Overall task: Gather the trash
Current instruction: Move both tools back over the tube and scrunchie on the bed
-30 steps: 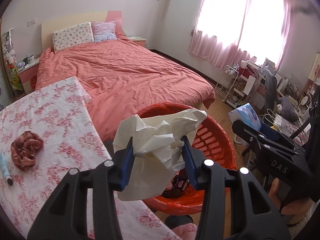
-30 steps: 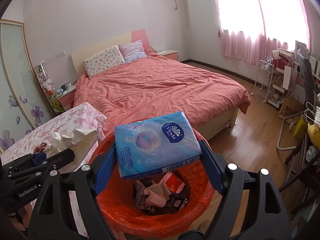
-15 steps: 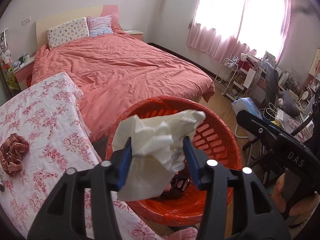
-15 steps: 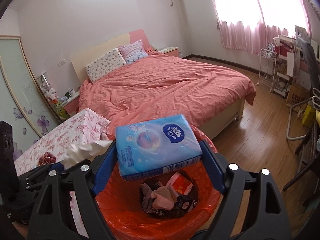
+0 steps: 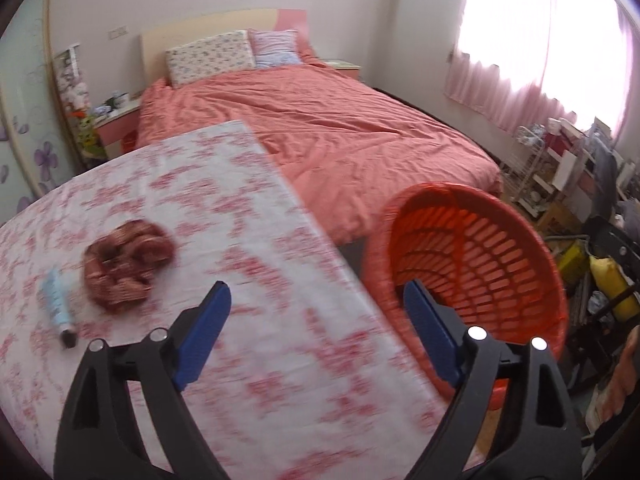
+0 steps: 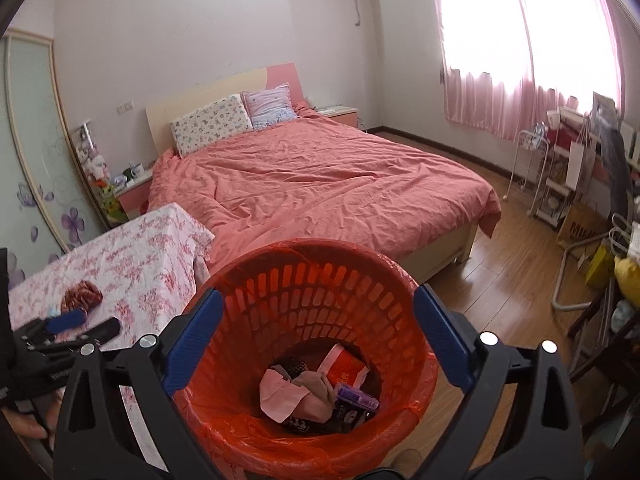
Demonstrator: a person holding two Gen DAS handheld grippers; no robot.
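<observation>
A bedroom with a coral-covered bed (image 6: 332,184) and a worktop under a pink-flowered white cloth (image 5: 224,248). Beside it stands the round orange slotted plastic bin (image 6: 320,280), with crumpled trash (image 6: 316,392) at its bottom. The left gripper (image 5: 316,332) hangs over the worktop edge, jaws spread and empty; the right gripper (image 6: 316,340) hovers above the bin, jaws likewise spread and empty. On the cloth lie a reddish-brown fabric scrunchie (image 5: 128,266) and a pale blue tube (image 5: 58,306). Risk: a hasty grab could snag the cloth and drag it.

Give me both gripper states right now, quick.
Left gripper: open, holding nothing, over the table.
Right gripper: open, holding nothing, above the orange basket.
</observation>
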